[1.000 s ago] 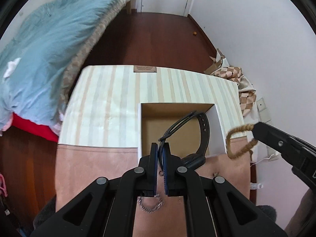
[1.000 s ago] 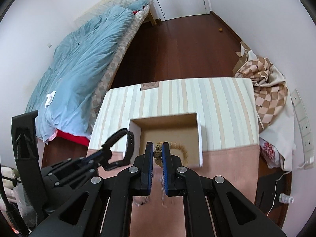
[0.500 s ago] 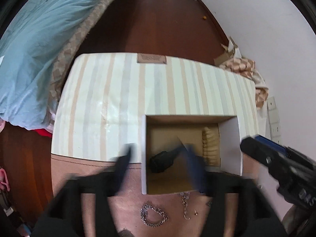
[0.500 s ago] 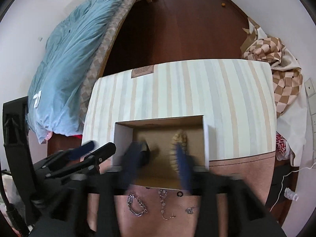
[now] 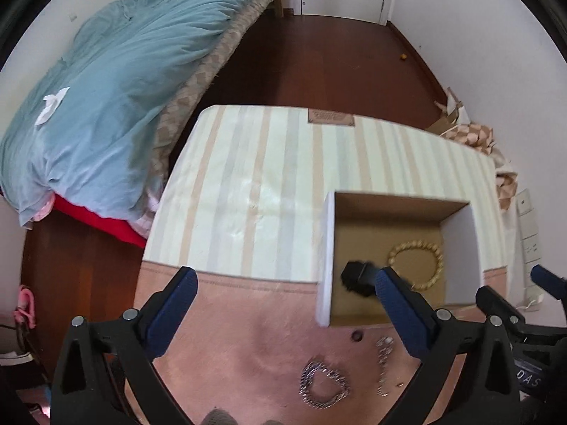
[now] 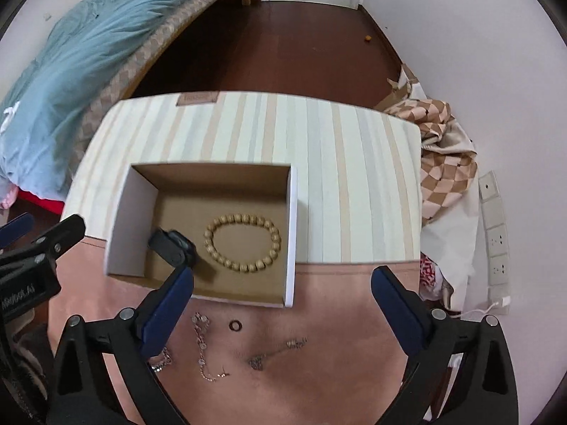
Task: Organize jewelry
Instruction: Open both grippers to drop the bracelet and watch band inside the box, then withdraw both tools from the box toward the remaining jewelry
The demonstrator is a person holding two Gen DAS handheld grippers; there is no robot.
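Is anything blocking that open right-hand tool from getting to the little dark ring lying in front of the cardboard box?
Nothing visible does. The small dark ring lies alone on the pink cloth, just outside the open cardboard box, with bare cloth between it and the right gripper, whose fingers are spread wide.

Left hand-held gripper [image 5: 285,281]: a black frame of triangular struts is seen, with two long fingers.
Finger pads [image 5: 397,304]: a dark blue lining is carried on the inner faces.
Screws: round silver heads are set at the joints of each frame.
Right hand-held gripper [image 6: 281,281]: the same black frame, blue pads and silver screws are shown.
Markings: white letters are printed on both black bodies, only partly readable.
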